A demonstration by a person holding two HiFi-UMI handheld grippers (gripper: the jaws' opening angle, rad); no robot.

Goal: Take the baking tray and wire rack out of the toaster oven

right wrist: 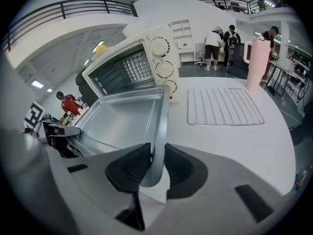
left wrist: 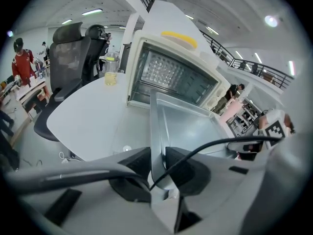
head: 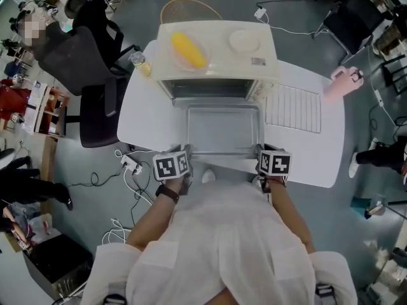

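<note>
grip: my left gripper (left wrist: 157, 162) and right gripper (right wrist: 156, 162) each pinch the tray (head: 222, 132) rim | risk: uneven pull twists it, rim slips free

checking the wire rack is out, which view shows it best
The right gripper view: the wire rack lies whole on the table. The head view shows it smaller, from above; the left gripper view misses it.

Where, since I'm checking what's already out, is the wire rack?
In the head view the wire rack lies flat on the table, right of the toaster oven and the baking tray.
</note>
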